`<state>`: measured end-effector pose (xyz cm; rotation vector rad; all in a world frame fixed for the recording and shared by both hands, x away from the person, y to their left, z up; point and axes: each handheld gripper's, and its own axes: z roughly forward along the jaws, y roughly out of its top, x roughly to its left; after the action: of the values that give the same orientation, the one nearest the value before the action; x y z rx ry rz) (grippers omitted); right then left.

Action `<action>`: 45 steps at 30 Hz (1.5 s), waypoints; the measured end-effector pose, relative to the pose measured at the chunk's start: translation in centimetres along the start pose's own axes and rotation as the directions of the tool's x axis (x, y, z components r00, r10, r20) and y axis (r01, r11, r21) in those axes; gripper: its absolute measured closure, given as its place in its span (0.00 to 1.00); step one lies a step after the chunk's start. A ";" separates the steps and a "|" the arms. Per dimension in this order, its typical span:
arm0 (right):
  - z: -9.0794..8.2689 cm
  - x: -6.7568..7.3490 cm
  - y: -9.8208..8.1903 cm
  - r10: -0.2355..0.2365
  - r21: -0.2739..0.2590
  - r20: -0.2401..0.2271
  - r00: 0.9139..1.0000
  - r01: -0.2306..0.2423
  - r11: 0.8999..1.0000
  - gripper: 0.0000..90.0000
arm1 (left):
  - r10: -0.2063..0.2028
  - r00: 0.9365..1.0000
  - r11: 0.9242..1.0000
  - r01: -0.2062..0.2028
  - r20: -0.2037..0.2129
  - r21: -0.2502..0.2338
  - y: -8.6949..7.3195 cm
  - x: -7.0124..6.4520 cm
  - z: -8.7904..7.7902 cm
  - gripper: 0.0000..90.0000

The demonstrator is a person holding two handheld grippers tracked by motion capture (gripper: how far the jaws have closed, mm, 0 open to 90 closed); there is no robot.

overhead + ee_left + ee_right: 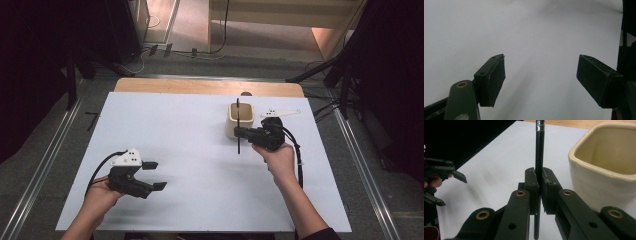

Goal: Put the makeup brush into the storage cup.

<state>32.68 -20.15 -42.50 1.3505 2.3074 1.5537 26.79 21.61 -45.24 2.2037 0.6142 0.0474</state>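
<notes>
Standing beside the gripped pen (539, 150), a cream cup (599, 182).

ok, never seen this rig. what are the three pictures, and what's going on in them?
No robot arm here: a person holds a two-jaw gripper in each hand at a white table. The high view looks down from above the person's side. The other two come from cameras riding on each gripper, looking along its black jaws. The left gripper is open with nothing between its jaws. The right gripper is shut on a thin black pen, held upright beside a cream square cup that stands on the table.
</notes>
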 end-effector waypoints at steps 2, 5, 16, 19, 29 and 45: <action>0.0 -0.1 0.4 -0.007 0.007 0.006 1.000 0.007 1.000 0.95 | -0.004 1.000 1.000 0.004 0.002 -0.005 0.0 0.0 0.0 0.26; -0.4 -0.3 1.1 -0.006 -0.002 0.010 1.000 0.006 1.000 0.95 | -0.003 1.000 1.000 0.003 -0.001 -0.009 0.0 0.0 -0.1 0.26; -1.0 -1.0 3.4 0.000 -0.025 0.040 0.999 0.001 1.000 0.95 | -0.005 1.000 1.000 0.005 -0.003 0.004 0.1 0.0 -0.1 0.26; -1.1 -1.1 3.8 -0.012 -0.035 0.062 0.998 0.014 0.999 0.95 | -0.007 1.000 1.000 0.007 0.001 -0.006 0.1 0.0 -0.1 0.26; -1.3 -1.4 5.8 -0.001 -0.068 0.074 0.997 0.006 0.998 0.95 | -0.003 1.000 1.000 0.003 0.009 -0.011 0.1 0.0 0.0 0.26; -0.9 -2.1 8.1 -0.033 -0.154 0.200 0.979 0.065 0.986 0.95 | 0.000 1.000 1.000 0.000 0.015 -0.016 0.1 0.0 0.1 0.26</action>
<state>38.62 -21.27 -36.65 1.3307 2.0392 1.4804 26.89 21.51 -45.19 2.1867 0.6031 0.0358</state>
